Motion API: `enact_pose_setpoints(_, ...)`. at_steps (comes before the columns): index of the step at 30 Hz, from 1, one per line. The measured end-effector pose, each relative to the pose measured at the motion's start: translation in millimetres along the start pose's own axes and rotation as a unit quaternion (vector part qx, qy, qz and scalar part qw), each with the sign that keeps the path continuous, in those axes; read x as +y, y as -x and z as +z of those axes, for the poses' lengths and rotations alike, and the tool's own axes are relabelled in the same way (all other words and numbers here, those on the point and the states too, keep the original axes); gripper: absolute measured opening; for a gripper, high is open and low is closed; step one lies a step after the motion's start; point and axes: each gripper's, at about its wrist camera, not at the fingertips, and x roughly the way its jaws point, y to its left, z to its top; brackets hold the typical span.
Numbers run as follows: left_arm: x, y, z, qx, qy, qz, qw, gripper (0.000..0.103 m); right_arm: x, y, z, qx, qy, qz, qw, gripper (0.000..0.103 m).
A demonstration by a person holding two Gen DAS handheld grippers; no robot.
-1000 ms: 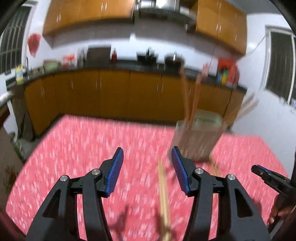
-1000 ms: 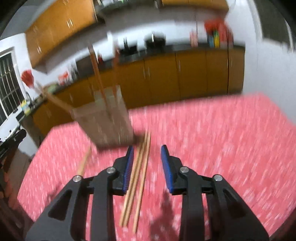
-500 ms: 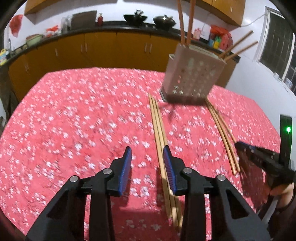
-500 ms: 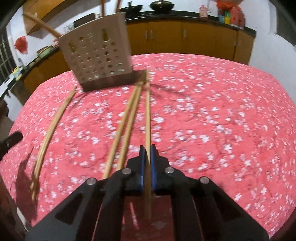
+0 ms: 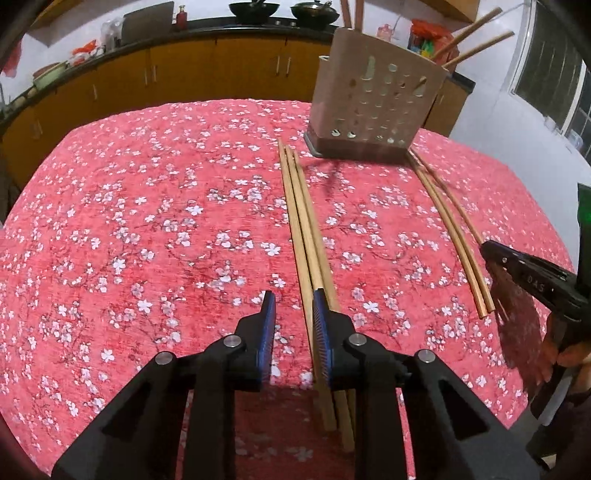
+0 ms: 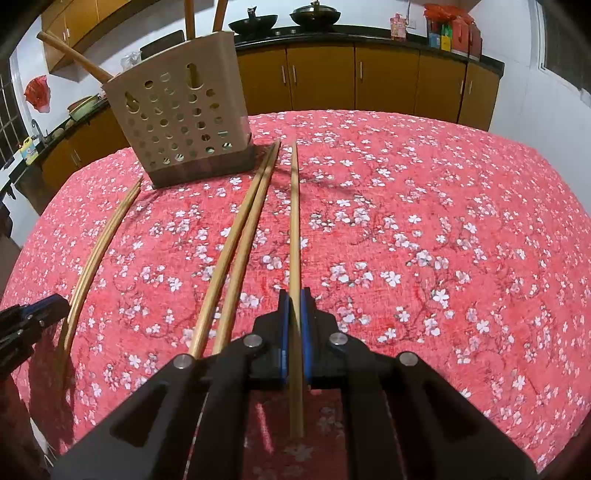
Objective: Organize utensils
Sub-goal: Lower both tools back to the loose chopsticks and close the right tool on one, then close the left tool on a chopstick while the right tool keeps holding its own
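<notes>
A beige perforated utensil holder [image 5: 373,99] [image 6: 181,110] stands at the far side of the red flowered tablecloth [image 5: 147,221], with several chopsticks upright in it. Three wooden chopsticks [image 5: 303,221] lie side by side in front of it. My left gripper [image 5: 293,308] is low over their near ends, its jaws closing. One stick lies in the gap against the right pad and the left pad stands clear of it. My right gripper [image 6: 294,306] is shut on a single chopstick [image 6: 294,221]. Two more chopsticks [image 6: 236,251] lie just left of it.
Orange kitchen cabinets [image 6: 369,77] with a dark counter and woks [image 5: 255,7] run behind the table. The right gripper's tip [image 5: 517,269] and a hand show at the right edge of the left wrist view. The left gripper [image 6: 33,314] shows at the left edge of the right wrist view.
Both grippers came down toward the table and tilted lower. The left jaws narrowed around the bundle's near ends. The right jaws shut on the single chopstick and stayed so.
</notes>
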Motion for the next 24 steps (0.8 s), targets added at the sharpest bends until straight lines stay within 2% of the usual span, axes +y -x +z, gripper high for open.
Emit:
enact_pose_setpoints(5,-2,-3,0,0.004,-0.006,0.010,0.9999,0.022,-1,2,-2,0.000,0.000,-0.001,1.000,0.008)
enact_pose_setpoints(10,-14,-9,3,0.001,-0.036,0.026,0.9990,0.022,0,-1,0,0.004,-0.003,0.003,1.000,0.008)
enact_pose_setpoints(12,-15,-11,4,-0.001,-0.041,0.035,0.9986,0.020,1,0,-2,0.004,-0.002,0.004,1.000,0.009)
enact_pose_setpoints(14,-14,-14,8,-0.003,-0.041,0.047,0.9980,0.012,3,0,-3,0.001,0.007,0.000,1.000,0.009)
enact_pose_setpoints(17,-5,-20,16,-0.003,-0.030,0.060,0.9977,0.008,3,-2,-1,-0.001,0.012,-0.002,1.000,0.008)
enact_pose_setpoints(24,27,-34,42,-0.011,0.021,0.080,0.9965,0.008,-6,-20,22,-0.007,0.001,-0.008,1.000,0.008)
